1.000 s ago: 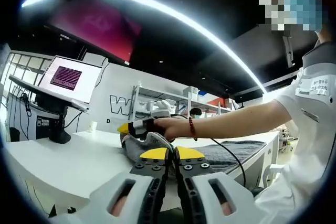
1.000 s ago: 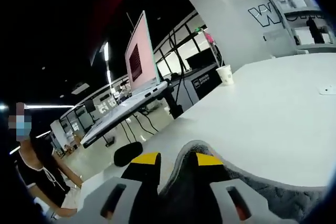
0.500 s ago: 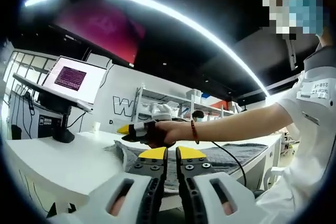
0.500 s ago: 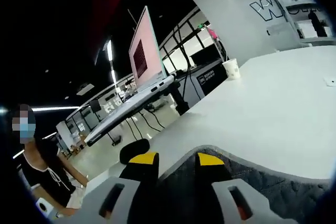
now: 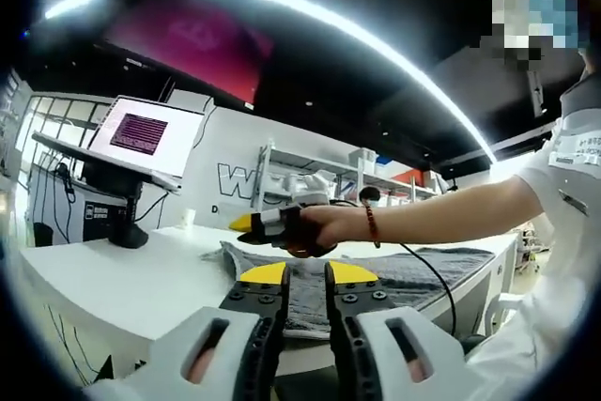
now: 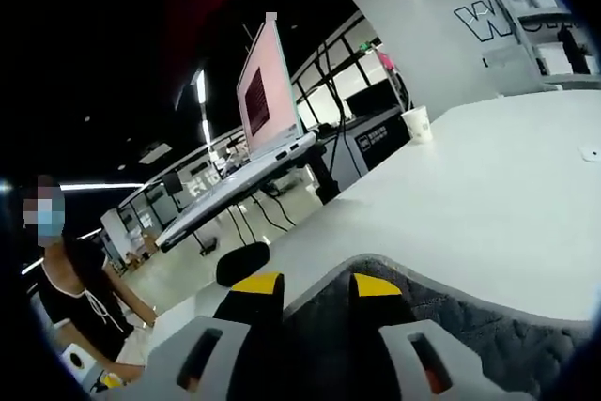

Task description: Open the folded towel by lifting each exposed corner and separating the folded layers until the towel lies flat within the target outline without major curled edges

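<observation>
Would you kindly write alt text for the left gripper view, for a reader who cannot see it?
A person's hand holds the right gripper over a grey towel spread on a white table. The left gripper, yellow-tipped with jaws nearly together, rises in the foreground at the towel's near edge. An open laptop stands behind on the left.

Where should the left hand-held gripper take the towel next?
Take the near hem of the grey towel, coming in low from the table's front edge. That hem hangs just ahead of the left hand-held gripper, thin enough for its jaws to pinch.
</observation>
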Demonstrator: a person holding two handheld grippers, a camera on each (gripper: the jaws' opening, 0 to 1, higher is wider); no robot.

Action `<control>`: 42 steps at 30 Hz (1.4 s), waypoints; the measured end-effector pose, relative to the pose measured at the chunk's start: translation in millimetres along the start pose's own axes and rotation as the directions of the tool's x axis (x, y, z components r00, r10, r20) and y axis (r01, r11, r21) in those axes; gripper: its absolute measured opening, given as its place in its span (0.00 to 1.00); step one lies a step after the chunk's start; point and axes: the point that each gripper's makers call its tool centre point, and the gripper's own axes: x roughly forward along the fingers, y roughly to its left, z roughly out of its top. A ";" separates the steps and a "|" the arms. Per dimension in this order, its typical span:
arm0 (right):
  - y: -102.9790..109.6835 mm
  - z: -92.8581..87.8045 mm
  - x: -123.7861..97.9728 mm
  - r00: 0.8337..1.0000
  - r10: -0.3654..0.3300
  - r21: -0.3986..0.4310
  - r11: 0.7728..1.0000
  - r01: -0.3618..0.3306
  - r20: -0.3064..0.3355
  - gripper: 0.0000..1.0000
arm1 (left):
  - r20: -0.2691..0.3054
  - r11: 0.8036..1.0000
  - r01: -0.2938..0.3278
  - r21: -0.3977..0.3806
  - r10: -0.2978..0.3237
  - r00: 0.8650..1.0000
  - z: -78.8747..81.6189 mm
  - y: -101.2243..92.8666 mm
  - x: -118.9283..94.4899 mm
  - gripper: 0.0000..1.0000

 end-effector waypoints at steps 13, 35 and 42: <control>12.7 -10.7 11.2 0.998 0.053 0.042 0.998 -0.052 -0.017 0.22 | 0.024 0.999 -0.031 -0.018 0.031 0.999 4.3 7.5 -6.1 0.36; 22.3 -14.4 -1.0 0.996 0.077 -0.024 0.997 -0.078 -0.034 0.21 | -0.090 0.970 -0.242 -0.023 0.239 0.967 -17.8 46.9 -12.7 0.03; 25.5 -10.2 -11.0 0.996 0.081 -0.053 0.995 -0.082 -0.024 0.21 | -0.160 0.960 -0.278 -0.040 0.268 0.950 -33.4 52.3 -13.6 0.03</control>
